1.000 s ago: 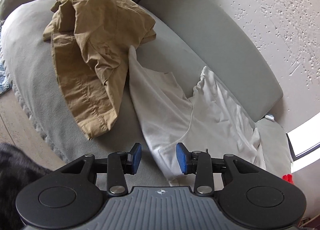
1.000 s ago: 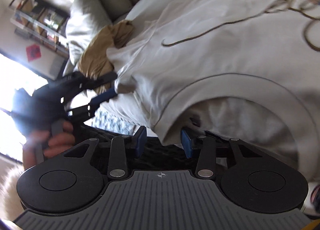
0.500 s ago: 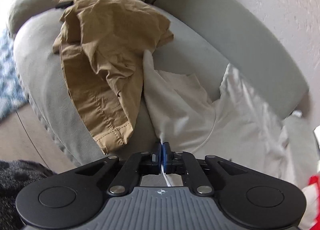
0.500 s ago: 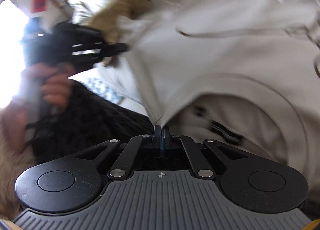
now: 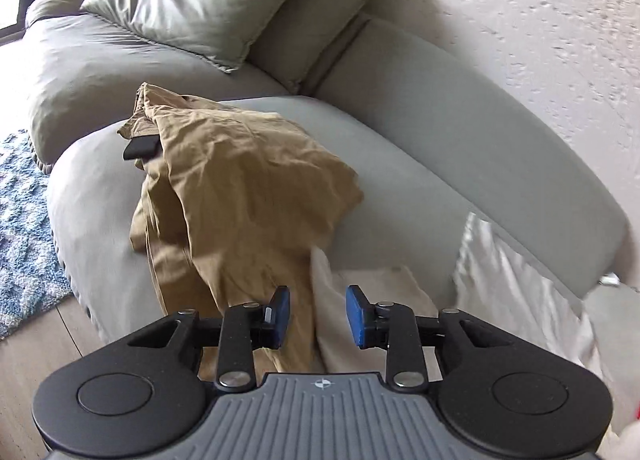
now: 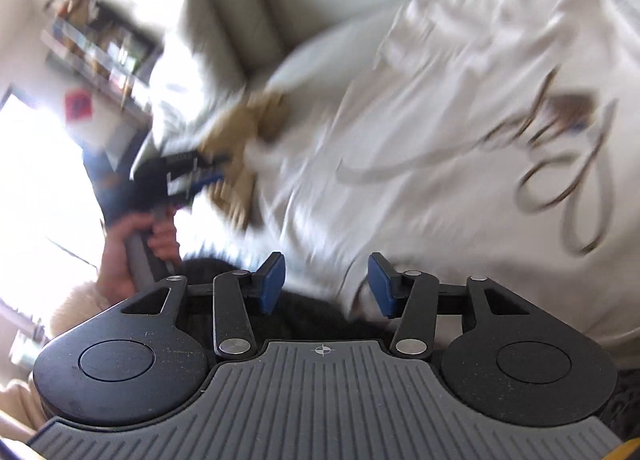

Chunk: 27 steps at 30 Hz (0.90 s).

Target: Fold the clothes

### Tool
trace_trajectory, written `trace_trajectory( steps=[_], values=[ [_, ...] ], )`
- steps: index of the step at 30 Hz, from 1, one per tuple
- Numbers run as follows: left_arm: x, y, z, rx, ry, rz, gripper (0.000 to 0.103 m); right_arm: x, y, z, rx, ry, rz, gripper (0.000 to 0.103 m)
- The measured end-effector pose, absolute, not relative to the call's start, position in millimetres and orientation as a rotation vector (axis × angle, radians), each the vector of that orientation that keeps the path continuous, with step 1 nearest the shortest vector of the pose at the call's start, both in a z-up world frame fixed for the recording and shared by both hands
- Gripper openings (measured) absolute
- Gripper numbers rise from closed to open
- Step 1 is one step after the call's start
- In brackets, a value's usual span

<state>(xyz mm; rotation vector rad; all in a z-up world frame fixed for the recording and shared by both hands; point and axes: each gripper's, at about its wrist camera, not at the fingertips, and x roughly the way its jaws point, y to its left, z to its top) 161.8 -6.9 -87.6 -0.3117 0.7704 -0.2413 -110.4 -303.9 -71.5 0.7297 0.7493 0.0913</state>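
A white T-shirt [image 6: 440, 132] with a brown script print lies spread on the grey sofa. Its edge also shows in the left wrist view [image 5: 516, 280]. My right gripper [image 6: 326, 284] is open, with the shirt's hem lying between and just beyond its blue pads. My left gripper [image 5: 318, 314] is open and empty, hovering over the shirt's corner and the tan trousers [image 5: 240, 196] crumpled on the sofa seat. From the right wrist view the left gripper [image 6: 188, 180] appears in a hand, blurred, next to the tan trousers [image 6: 244, 140].
The grey sofa [image 5: 460, 140] curves along a white textured wall. Two grey cushions [image 5: 200, 0] lean at its back. A blue patterned rug [image 5: 20, 220] lies on the wooden floor at left. A small black object [image 5: 140, 148] pokes out from under the trousers.
Both grippers were shut on the white shirt half a second ago and have now opened and let it go. The left gripper has tilted up toward the cushions.
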Motion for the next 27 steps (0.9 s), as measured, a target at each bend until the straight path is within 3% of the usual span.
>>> trace_trajectory(
  steps=[6,8,10,11,22,24,27],
  values=[
    [209,-16,-102,-0.308,0.839,-0.257,0.025,-122,-326,-60,0.806,0.699,0.001,0.057],
    [215,-18,-104,-0.304,0.847,-0.257,0.016,-119,-326,-61,0.803,0.702,-0.012,0.057],
    [213,-20,-103,-0.274,0.835,-0.244,0.0,-118,-326,-61,0.802,0.708,-0.015,0.057],
    [212,-21,-102,-0.258,0.83,-0.238,0.0,-116,-323,-62,0.8,0.712,-0.013,0.057],
    [203,-30,-92,-0.092,0.764,-0.169,0.001,-120,-322,-71,0.832,0.734,-0.04,0.057],
    [212,-32,-101,-0.078,0.844,-0.152,0.009,-123,-324,-73,0.842,0.736,-0.048,0.057],
    [196,-34,-89,-0.047,0.824,-0.134,0.023,-128,-327,-76,0.859,0.739,-0.06,0.057]
  ],
)
